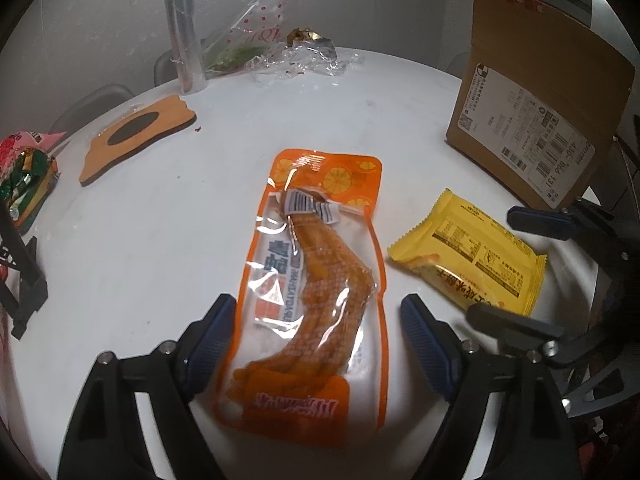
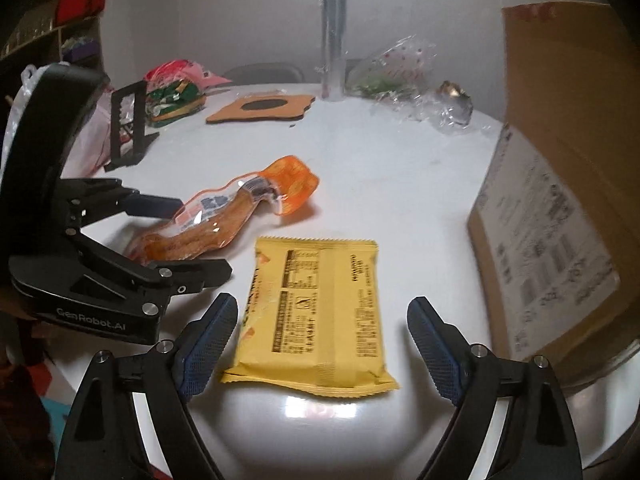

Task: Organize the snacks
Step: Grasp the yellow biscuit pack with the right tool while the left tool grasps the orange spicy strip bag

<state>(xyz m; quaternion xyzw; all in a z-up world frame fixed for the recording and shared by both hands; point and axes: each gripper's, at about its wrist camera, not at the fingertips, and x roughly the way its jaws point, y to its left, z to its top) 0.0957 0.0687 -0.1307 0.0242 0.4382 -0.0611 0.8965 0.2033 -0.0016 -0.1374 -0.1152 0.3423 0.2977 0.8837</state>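
Straddling an orange snack pouch (image 1: 316,280) without touching it, the left gripper (image 1: 316,320), marked "GenRobot.AI", stands wide open. The right gripper (image 2: 322,324) gapes likewise around a yellow snack packet (image 2: 316,312) lying flat on the white table (image 2: 400,168). A cardboard box (image 2: 560,184) with shipping labels stands just right.
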